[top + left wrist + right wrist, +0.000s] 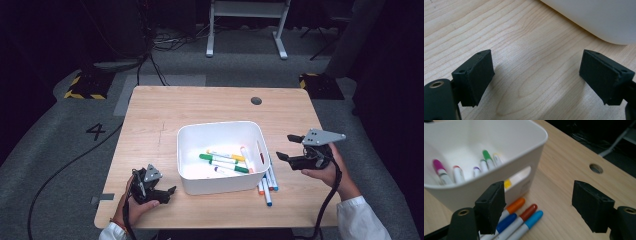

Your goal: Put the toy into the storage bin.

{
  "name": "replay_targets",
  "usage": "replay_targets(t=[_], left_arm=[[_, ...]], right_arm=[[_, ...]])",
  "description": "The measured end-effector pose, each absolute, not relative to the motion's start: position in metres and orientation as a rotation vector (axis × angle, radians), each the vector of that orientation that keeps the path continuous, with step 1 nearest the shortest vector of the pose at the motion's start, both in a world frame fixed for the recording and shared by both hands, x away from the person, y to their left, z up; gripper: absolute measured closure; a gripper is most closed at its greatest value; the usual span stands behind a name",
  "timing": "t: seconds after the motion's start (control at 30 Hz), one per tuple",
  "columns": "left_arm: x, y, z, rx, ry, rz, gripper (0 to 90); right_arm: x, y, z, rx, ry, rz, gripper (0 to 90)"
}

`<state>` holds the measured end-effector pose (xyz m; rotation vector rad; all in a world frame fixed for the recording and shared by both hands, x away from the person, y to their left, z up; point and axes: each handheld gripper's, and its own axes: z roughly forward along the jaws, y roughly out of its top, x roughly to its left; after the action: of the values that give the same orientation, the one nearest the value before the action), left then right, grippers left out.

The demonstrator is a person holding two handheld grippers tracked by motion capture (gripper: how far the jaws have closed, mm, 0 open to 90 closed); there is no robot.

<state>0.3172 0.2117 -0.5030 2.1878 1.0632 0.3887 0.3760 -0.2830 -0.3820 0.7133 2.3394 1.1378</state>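
Note:
A white bin (pixel 220 185) stands mid-table with several markers (pixel 224 161) lying inside; the right gripper view also looks into this bin (pixel 524 147) at its markers (pixel 486 160). Several more markers (pixel 267 184) lie on the table along the bin's right side, their orange, blue, red and light-blue caps (pixel 524 213) close below my right gripper. My right gripper (pixel 289 146), held just right of the bin, is open and empty (pixel 539 207). My left gripper (pixel 170 192) rests at the bin's front left, open over bare wood (pixel 536 75).
The wooden table (pixel 165 110) has a round cable hole (pixel 256 100) at the back right, also in the right gripper view (pixel 596 168). The bin's rounded corner (pixel 604 22) sits just ahead of my left gripper. Cables and a white frame (pixel 247 25) are on the floor beyond.

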Motion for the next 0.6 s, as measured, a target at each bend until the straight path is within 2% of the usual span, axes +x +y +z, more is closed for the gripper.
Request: replay_targets(t=[0.3,0.6], left_arm=[[0.317,0.212,-0.503,2.187,1.064,0.388,12.4],[0.317,0.212,-0.503,2.188,1.064,0.389,12.4]], right_arm=[[0.373,-0.287,-0.441,0.846,2.386,1.031,29.1],[0.383,-0.281,-0.47,0.933,2.417,1.031,32.4]])
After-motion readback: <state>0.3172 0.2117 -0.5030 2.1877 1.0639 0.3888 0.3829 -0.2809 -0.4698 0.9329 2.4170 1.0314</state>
